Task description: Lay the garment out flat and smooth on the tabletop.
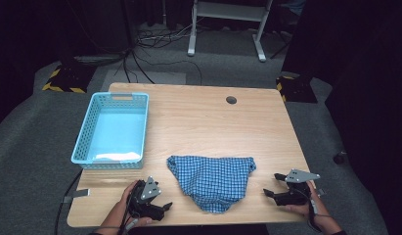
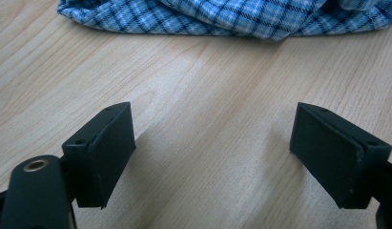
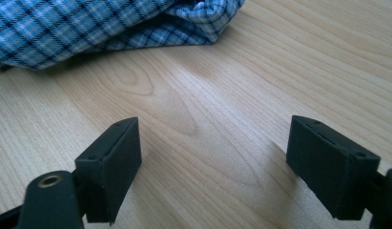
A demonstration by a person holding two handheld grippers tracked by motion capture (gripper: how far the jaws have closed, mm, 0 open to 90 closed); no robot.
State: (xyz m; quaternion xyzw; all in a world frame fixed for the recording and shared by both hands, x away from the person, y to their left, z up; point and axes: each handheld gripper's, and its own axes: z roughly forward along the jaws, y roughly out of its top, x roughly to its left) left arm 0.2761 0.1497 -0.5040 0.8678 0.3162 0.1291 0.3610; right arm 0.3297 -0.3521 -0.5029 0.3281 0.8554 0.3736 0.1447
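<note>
While the checked cloth [image 1: 212,181] lies crumpled on the near surface [image 1: 198,122], untouched, the left gripper [image 1: 162,207] and right gripper [image 1: 271,194] wait beside it, jaws wide, empty; basket [image 1: 86,132] far left.

A blue checked cloth [image 1: 212,180] lies crumpled on the wooden table [image 1: 198,115] between the left gripper [image 1: 159,208] and right gripper [image 1: 273,188], both apart from it. A light-blue plastic basket [image 1: 84,132] sits at the table's left.
</note>
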